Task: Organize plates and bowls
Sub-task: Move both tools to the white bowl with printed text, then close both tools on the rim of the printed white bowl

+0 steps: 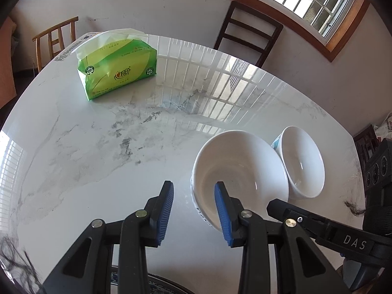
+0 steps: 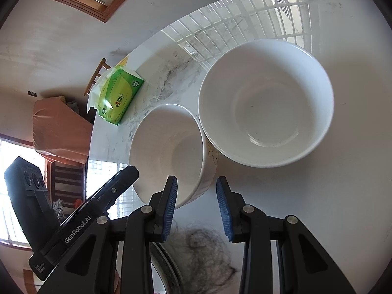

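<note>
Sitting side by side on a glossy white marble table (image 1: 98, 147), two white bowls are the things to be tidied. In the left wrist view they fill the lower right of the frame: a wide bowl (image 1: 238, 171) and, touching its right side, a deeper bowl (image 1: 302, 161) with a blue pattern on its outside. A green tissue pack (image 1: 117, 66) lies well apart in the upper left.

The left tongs (image 1: 193, 210) are open and hold nothing; one blue pad shows against the wide bowl's near inner wall, the other hangs over bare table to its left.

In the right wrist view the deeper bowl (image 2: 169, 152) sits at lower centre and the wide bowl (image 2: 265, 103) at upper right, rims meeting. The right tongs (image 2: 196, 208) are also open and empty, straddling the near edge of the deeper bowl; whether a pad touches it cannot be told.

Risks, as a judgement: glazed rims are slippery, so a shallow pinch could let a bowl slide out and drop. Lifting either bowl may drag or knock its neighbour, since they touch. The deeper bowl looks close to the table edge, so a sideways nudge might push it off.
</note>
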A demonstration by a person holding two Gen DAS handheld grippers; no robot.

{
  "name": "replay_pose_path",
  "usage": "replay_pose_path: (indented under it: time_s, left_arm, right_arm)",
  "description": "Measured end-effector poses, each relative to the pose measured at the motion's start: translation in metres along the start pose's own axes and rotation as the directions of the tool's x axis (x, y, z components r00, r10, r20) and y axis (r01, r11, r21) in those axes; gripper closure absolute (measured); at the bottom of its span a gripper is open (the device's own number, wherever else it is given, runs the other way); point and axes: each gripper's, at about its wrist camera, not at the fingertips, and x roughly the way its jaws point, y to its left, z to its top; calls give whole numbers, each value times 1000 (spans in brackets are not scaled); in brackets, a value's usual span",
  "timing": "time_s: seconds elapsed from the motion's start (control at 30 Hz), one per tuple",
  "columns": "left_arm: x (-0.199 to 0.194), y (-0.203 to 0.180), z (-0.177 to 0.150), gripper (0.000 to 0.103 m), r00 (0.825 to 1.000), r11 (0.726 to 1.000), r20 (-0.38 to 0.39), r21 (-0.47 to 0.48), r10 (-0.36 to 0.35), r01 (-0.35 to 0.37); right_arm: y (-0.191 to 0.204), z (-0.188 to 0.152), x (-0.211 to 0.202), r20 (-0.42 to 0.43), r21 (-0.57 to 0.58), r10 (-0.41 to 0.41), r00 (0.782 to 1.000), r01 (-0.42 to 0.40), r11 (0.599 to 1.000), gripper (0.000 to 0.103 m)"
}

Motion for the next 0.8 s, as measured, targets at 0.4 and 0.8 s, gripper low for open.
replay_pose_path:
  time_s: [0.4,0.8]
  left_arm:
    - [19,-13,-4,70,996,993,7,87,85,-85]
    - [-2,-15,-31,91,990,988,38,58,139,-141]
  right_arm:
    - [10,1,20,-15,-44,-75,997,74,996,70]
    - [17,-6,27,-29,-128,-127,991,122,984,80]
